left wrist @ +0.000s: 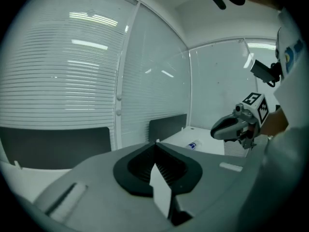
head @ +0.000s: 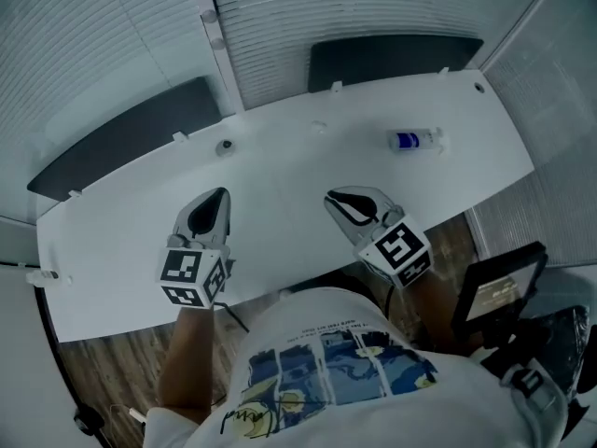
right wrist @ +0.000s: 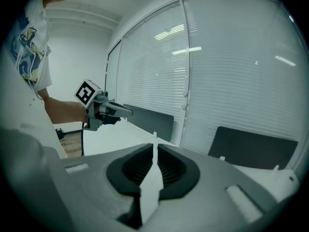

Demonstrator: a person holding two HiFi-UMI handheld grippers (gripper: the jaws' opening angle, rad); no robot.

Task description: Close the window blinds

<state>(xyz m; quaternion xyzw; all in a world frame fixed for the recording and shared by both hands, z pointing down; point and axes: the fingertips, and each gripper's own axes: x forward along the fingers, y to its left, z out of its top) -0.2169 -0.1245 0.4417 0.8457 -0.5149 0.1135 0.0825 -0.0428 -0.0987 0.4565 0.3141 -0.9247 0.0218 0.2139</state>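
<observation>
- Blinds hang over the windows along the far side of the white table, reaching down behind its back edge; the slats run level across the panes, and I cannot tell how far they are tilted
- A white frame post splits the blinds into a left stretch and a right stretch
- The left gripper hovers over the near half of the table, pointing toward the blinds and well apart from them; its jaws are pressed together with nothing between them
- The right gripper hangs near it on the right, also above the table and clear of the blinds; its jaws meet at the tips and carry nothing
- Two dark panels stand along the table's back edge, in front of the lowest slats
- A small bottle with a blue label lies on its side on the right part of the table, well apart from both grippers
</observation>
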